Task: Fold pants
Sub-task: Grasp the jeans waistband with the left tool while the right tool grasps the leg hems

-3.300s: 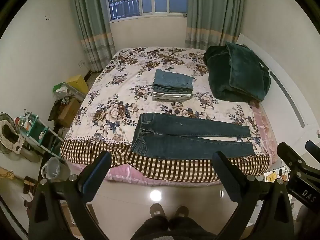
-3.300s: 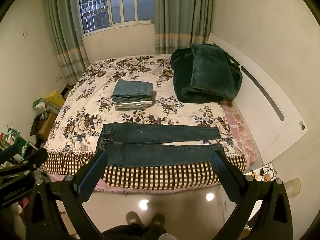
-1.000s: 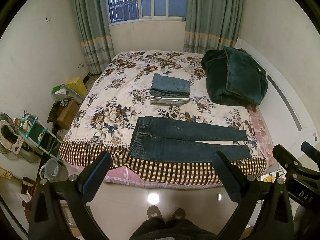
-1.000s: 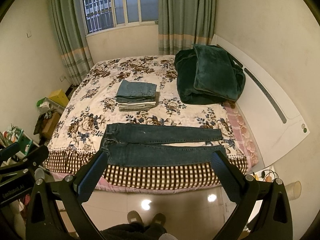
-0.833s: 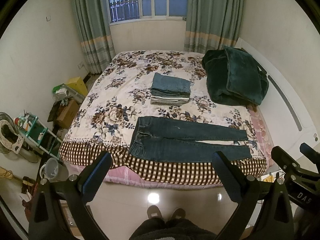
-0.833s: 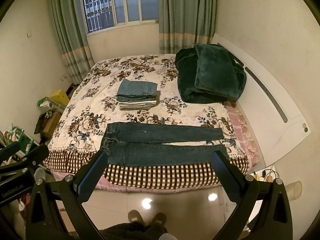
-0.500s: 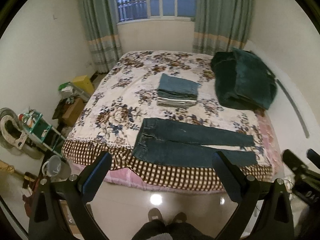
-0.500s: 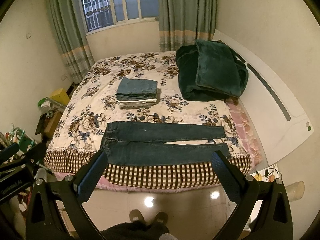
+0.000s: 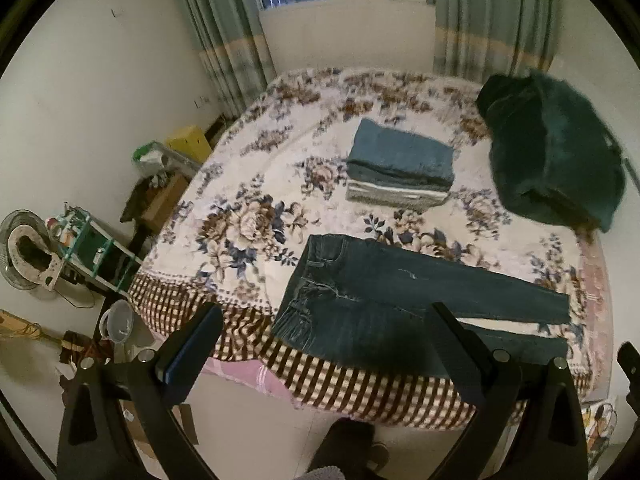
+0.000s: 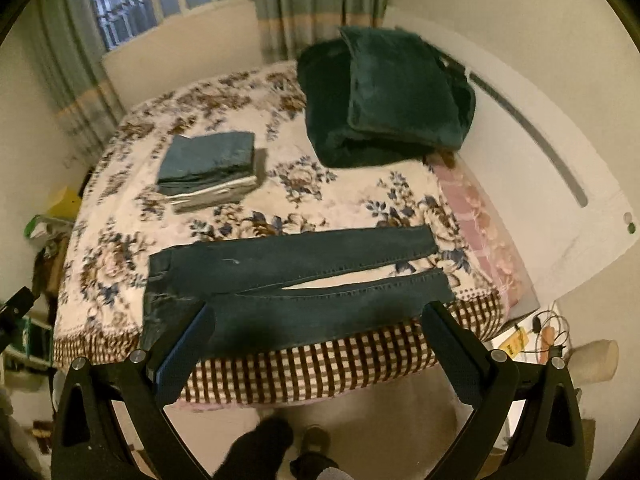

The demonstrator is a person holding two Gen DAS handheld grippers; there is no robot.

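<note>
Dark blue jeans (image 9: 384,292) lie flat along the near edge of the bed (image 9: 256,216), waistband to the left and legs to the right. They also show in the right wrist view (image 10: 304,280). My left gripper (image 9: 324,344) is open and empty, held above the floor in front of the waistband end. My right gripper (image 10: 316,340) is open and empty, in front of the legs, over the bed's edge.
A stack of folded clothes (image 9: 400,168) sits mid-bed. A dark green blanket (image 9: 552,156) lies at the back right by the white headboard (image 10: 560,168). A shelf (image 9: 92,248), a fan (image 9: 24,252) and boxes stand left of the bed. The person's feet (image 10: 280,452) are on the floor.
Both grippers have moved closer to the bed; the jeans now fill more of each view. The views are slightly motion-blurred. Both grippers stay open.
</note>
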